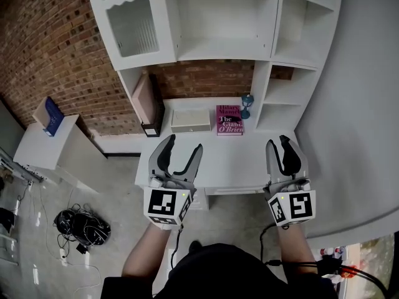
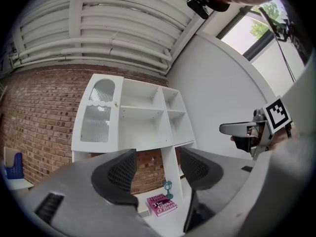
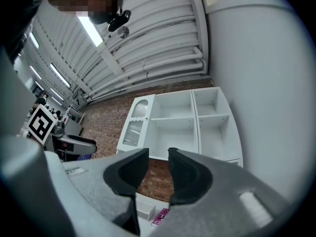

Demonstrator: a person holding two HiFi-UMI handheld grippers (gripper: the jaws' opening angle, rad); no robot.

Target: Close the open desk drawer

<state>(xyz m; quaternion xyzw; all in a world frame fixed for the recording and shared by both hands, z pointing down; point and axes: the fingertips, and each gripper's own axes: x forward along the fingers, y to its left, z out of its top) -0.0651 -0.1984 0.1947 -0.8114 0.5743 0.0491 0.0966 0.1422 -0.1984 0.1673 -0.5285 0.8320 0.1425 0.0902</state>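
Both grippers hover side by side over the front of the white desk [image 1: 230,161], pointing at its shelves [image 1: 221,23]: the left gripper [image 1: 184,144] is released with jaws well apart and empty, and the right gripper [image 1: 278,143] is also released, its gap narrower and empty. The drawer [image 1: 232,190] shows only as a thin strip under the desk's front edge between them, and I cannot tell how far out it stands. Nothing lies between grippers and edge; at the back sit a white box [image 1: 191,121], a pink book [image 1: 229,119], a small blue lamp [image 1: 247,104] and a leaning folder [image 1: 149,101], with cables [image 1: 81,226] on the floor to the left.
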